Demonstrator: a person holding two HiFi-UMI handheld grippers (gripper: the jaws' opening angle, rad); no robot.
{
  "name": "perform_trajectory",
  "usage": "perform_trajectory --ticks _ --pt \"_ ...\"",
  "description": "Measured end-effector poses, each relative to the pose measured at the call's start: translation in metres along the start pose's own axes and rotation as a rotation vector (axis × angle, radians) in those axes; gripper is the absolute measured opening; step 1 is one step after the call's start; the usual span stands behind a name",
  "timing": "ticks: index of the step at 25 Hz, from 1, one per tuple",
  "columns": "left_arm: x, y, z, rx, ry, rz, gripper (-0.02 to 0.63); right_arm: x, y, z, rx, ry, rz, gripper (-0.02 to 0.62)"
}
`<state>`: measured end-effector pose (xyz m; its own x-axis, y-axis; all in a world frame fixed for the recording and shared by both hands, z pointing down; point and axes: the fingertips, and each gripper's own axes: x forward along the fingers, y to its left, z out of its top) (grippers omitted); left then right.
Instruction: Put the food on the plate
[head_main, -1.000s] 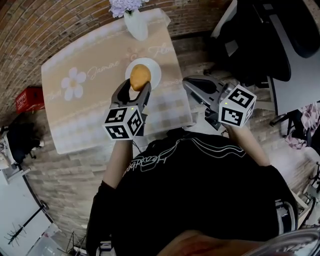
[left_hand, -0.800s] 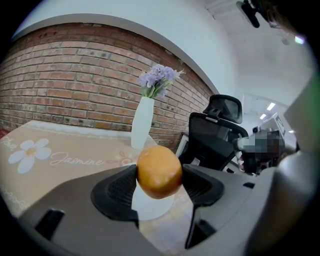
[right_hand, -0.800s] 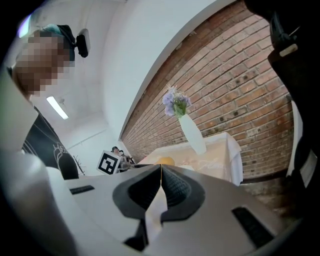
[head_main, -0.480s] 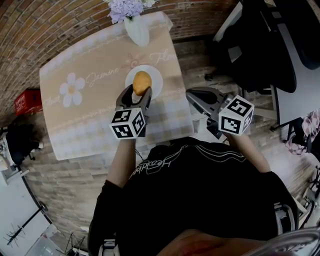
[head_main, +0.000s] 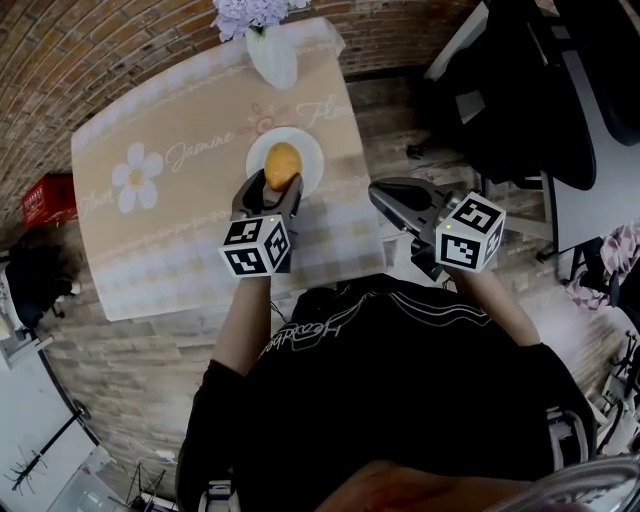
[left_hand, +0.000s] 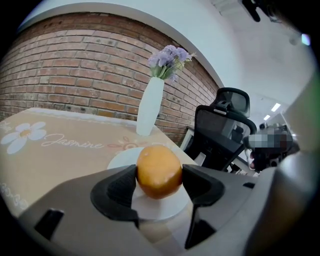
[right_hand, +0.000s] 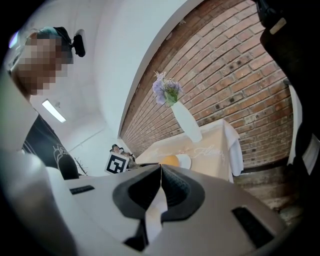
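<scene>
A round orange piece of food (head_main: 283, 164) (left_hand: 159, 171) sits between the jaws of my left gripper (head_main: 270, 184) (left_hand: 159, 181), which is shut on it. It hangs just over a small white plate (head_main: 312, 152) (left_hand: 120, 161) near the table's right edge; whether it touches the plate I cannot tell. My right gripper (head_main: 386, 192) (right_hand: 160, 172) is off the table to the right, over the brick floor, jaws pressed together with nothing in them. The right gripper view shows the food (right_hand: 171, 160) and plate (right_hand: 185, 161) far off.
The table (head_main: 150, 240) wears a beige cloth with a flower print. A white vase of purple flowers (head_main: 272, 52) (left_hand: 150, 106) (right_hand: 186, 121) stands just behind the plate. Black office chairs (head_main: 520, 90) (left_hand: 220, 136) stand to the right, and a red box (head_main: 45, 200) lies on the floor at left.
The left gripper has kept its hold on the food and sunk a little toward the plate. The right gripper has barely moved.
</scene>
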<state>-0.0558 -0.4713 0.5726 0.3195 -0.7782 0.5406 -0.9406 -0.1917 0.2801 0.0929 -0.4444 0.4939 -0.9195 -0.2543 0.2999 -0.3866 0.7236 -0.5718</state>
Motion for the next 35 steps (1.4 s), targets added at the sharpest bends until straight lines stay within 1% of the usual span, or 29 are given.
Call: perform_trajectory --ticks 2,6,10,16,19,22,25,30,32,35 --pt "0.000 0.000 0.000 0.012 -0.004 0.000 0.285 0.001 0.001 -0.001 0.007 0.008 0.001 -0.003" --pt "0.001 0.000 0.000 0.007 -0.008 0.002 0.287 0.001 0.004 -0.003 0.014 0.009 0.004 -0.003" --pt "-0.004 0.002 0.005 0.000 -0.034 0.023 0.313 -0.001 0.009 0.003 0.006 -0.003 0.001 -0.003" --pt "-0.038 -0.007 0.022 -0.018 -0.075 -0.011 0.318 -0.007 0.029 0.024 -0.032 -0.066 -0.008 -0.003" --pt "-0.068 -0.018 0.039 -0.045 -0.107 -0.062 0.316 -0.013 0.051 0.038 -0.063 -0.110 -0.004 -0.003" --pt "-0.106 -0.037 0.056 -0.067 -0.140 -0.150 0.305 -0.017 0.076 0.046 -0.095 -0.143 0.004 -0.003" --pt "-0.146 -0.057 0.068 -0.070 -0.168 -0.226 0.257 -0.019 0.103 0.048 -0.120 -0.167 0.017 -0.003" --pt "-0.203 -0.086 0.073 -0.049 -0.175 -0.341 0.141 -0.026 0.148 0.046 -0.171 -0.201 0.038 -0.003" --pt "-0.216 -0.095 0.075 -0.039 -0.165 -0.374 0.121 -0.028 0.159 0.047 -0.184 -0.205 0.041 -0.003" --pt "-0.226 -0.102 0.076 -0.020 -0.160 -0.390 0.112 -0.029 0.170 0.047 -0.202 -0.210 0.041 -0.003"
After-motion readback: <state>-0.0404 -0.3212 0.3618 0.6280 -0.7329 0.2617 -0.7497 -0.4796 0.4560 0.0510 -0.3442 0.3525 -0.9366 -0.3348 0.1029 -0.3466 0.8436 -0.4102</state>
